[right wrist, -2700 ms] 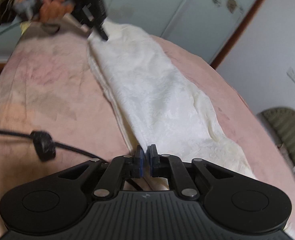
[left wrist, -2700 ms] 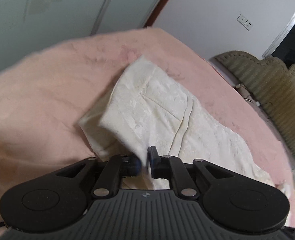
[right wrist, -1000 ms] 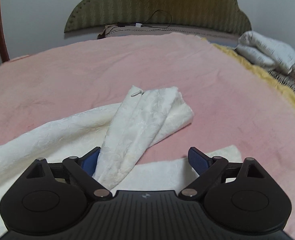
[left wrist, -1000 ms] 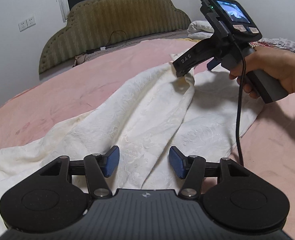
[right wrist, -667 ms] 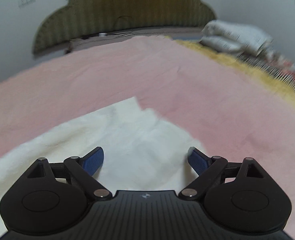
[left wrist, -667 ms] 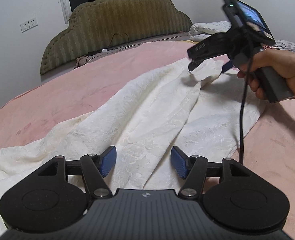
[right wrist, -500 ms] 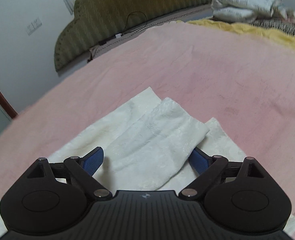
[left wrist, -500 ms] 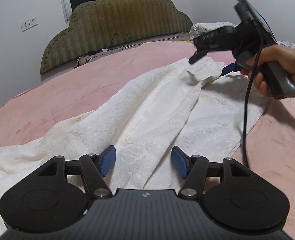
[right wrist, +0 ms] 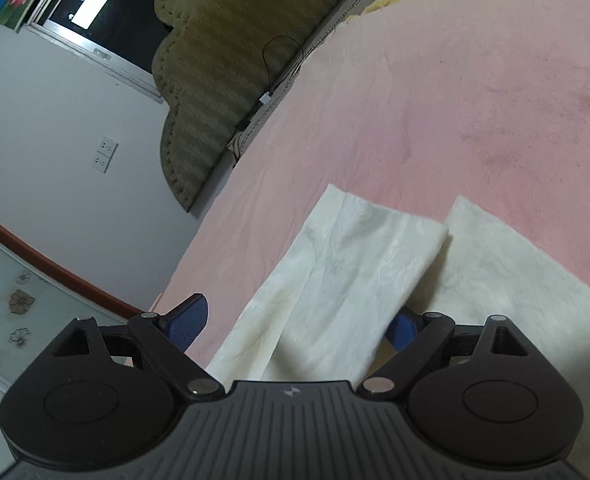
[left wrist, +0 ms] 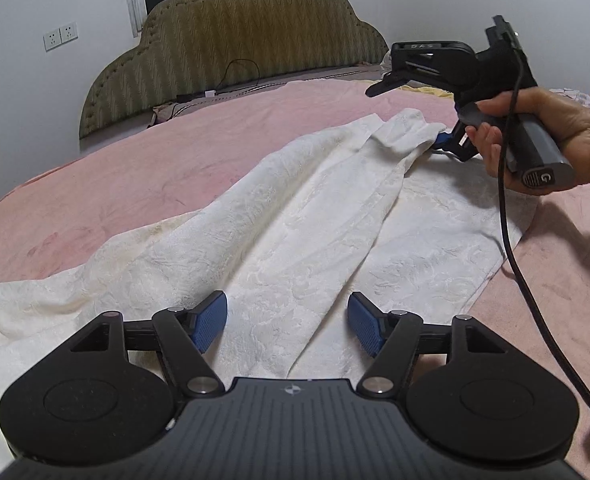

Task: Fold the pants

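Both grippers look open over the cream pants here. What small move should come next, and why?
Probably close the right gripper on the folded-over leg end between its open jaws. The left gripper, jaws opening, grips nothing, and the pants lie only partly folded on the pink bed.

Both views are lit softly and evenly by indoor light from overhead; no glare is seen on the pink bedspread (left wrist: 143,184). A soft shadow is cast on the bedspread below the person's hand (left wrist: 567,136), and another under the raised fold of the white pants (right wrist: 355,280). The window (right wrist: 107,12) above the headboard (right wrist: 223,64) is dark except for one bright reflected panel. Strong fisheye bending and black vignetted corners are present. Slight blur is noticed at the pants' near edge.
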{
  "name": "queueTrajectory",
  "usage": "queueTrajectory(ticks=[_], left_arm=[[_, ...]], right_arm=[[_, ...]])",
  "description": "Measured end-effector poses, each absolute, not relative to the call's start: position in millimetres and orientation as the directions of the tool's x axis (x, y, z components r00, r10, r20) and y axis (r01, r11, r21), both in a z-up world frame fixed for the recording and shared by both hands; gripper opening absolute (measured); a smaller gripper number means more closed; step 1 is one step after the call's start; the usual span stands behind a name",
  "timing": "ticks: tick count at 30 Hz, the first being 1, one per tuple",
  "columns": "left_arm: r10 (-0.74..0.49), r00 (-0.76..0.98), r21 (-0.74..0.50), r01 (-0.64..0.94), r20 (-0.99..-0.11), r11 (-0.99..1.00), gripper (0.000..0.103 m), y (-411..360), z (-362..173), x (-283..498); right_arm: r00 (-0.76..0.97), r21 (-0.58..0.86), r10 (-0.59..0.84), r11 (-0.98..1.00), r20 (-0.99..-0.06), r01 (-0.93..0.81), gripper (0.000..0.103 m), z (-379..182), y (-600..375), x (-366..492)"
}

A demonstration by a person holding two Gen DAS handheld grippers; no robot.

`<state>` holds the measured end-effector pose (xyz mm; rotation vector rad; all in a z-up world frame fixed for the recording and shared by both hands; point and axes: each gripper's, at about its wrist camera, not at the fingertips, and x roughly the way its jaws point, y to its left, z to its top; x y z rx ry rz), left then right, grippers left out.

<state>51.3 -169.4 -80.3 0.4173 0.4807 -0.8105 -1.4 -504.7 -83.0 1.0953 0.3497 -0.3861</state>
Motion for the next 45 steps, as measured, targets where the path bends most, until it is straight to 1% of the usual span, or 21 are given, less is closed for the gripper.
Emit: queueTrajectory(ticks=[2,3,4,5,10,13,15,16,18,20,23,24,26,28,29,32,34,35,39,42,45], left_arm=[[-0.58,0.605,0.194,0.765,-0.545,0.615,0.071,-171.5,-79.8,47.4],[-0.583,0.609,0.212,0.767,-0.537,0.606,0.07,-173.4,-80.0,44.1],[-0.584,0.615,0.234,0.768,-0.53,0.596,0.071,-176.2,-80.4,39.8],[-0.583,0.62,0.254,0.768,-0.524,0.588,0.07,-178.9,-80.3,37.0],[-0.579,0.634,0.328,0.768,-0.512,0.55,0.068,-192.4,-81.1,33.1],[-0.586,0.611,0.306,0.784,-0.532,0.54,0.051,-199.0,-81.0,38.7],[-0.606,0.58,0.248,0.802,-0.544,0.544,0.037,-198.0,-79.3,45.6],[-0.621,0.563,0.209,0.809,-0.546,0.549,0.033,-196.2,-79.0,48.5],[-0.627,0.557,0.171,0.805,-0.545,0.567,0.015,-193.3,-77.1,52.6],[-0.628,0.567,0.145,0.793,-0.534,0.592,0.01,-190.3,-72.0,56.8],[-0.656,0.562,0.046,0.776,-0.503,0.629,0.009,-179.8,-56.7,66.9],[-0.673,0.562,0.011,0.771,-0.481,0.636,0.008,-173.8,-49.4,68.9],[-0.704,0.559,-0.027,0.774,-0.439,0.632,0.006,-164.5,-34.1,66.6],[-0.733,0.511,-0.051,0.804,-0.45,0.592,0.005,-160.8,-27.3,62.6],[-0.748,0.472,-0.073,0.822,-0.467,0.565,0.005,-159.4,-28.4,61.2],[-0.769,0.341,-0.123,0.872,-0.54,0.474,0.006,-164.9,-47.2,50.9],[-0.75,0.332,-0.079,0.888,-0.572,0.454,0.006,-171.8,-61.2,40.9],[-0.741,0.341,-0.055,0.89,-0.579,0.453,0.006,-173.4,-65.4,37.4],[-0.754,0.324,-0.074,0.894,-0.571,0.441,0.006,-168.2,-61.2,36.2],[-0.768,0.309,-0.072,0.906,-0.56,0.417,0.006,-162.3,-55.4,36.4],[-0.751,0.301,-0.043,0.915,-0.588,0.401,0.006,-166.5,-66.9,32.6]], right_arm=[[0.856,0.761,-0.121,0.408,-0.502,0.504,0.083,-79.6,-505.0,6.2],[0.846,0.749,-0.118,0.412,-0.521,0.519,0.055,-78.7,-505.2,7.9],[0.834,0.737,-0.117,0.414,-0.538,0.534,0.019,-78.5,-505.1,9.3],[0.827,0.725,-0.137,0.418,-0.546,0.548,0.007,-79.4,-501.6,5.0],[0.872,0.754,-0.164,0.445,-0.461,0.482,0.005,-65.1,-493.1,-22.2],[0.904,0.782,-0.153,0.458,-0.398,0.422,0.005,-48.0,-491.0,-38.7],[0.922,0.796,-0.138,0.47,-0.361,0.382,0.005,-34.6,-490.6,-45.8],[0.928,0.797,-0.131,0.48,-0.348,0.367,0.005,-28.7,-490.0,-49.9],[0.93,0.789,-0.117,0.499,-0.348,0.358,0.005,-22.3,-491.0,-53.4],[0.915,0.767,-0.115,0.512,-0.386,0.387,0.005,-21.9,-497.0,-45.0],[0.902,0.768,-0.098,0.49,-0.421,0.412,0.005,-25.8,-511.3,-28.6],[0.907,0.769,-0.105,0.497,-0.407,0.402,0.005,-21.3,-511.6,-28.6],[0.94,0.734,-0.125,0.596,-0.317,0.326,0.005,-2.3,-500.0,-33.8],[0.965,0.651,-0.146,0.714,-0.22,0.256,0.005,14.0,-483.1,-50.8],[0.963,0.642,-0.149,0.721,-0.224,0.261,0.005,13.2,-481.2,-60.9],[0.885,0.625,-0.191,0.646,-0.424,0.439,0.005,-20.1,-491.4,-85.9],[0.817,0.609,-0.193,0.58,-0.543,0.541,0.005,-53.2,-497.7,-101.2],[0.803,0.628,-0.18,0.536,-0.568,0.564,0.005,-69.4,-499.5,-110.1],[0.822,0.711,-0.161,0.431,-0.546,0.556,0.005,-95.6,-499.3,-138.8],[0.823,0.692,-0.174,0.464,-0.541,0.553,0.005,-84.6,-498.4,-138.6],[0.804,0.662,-0.192,0.477,-0.563,0.578,0.006,-78.8,-494.6,-140.2]])
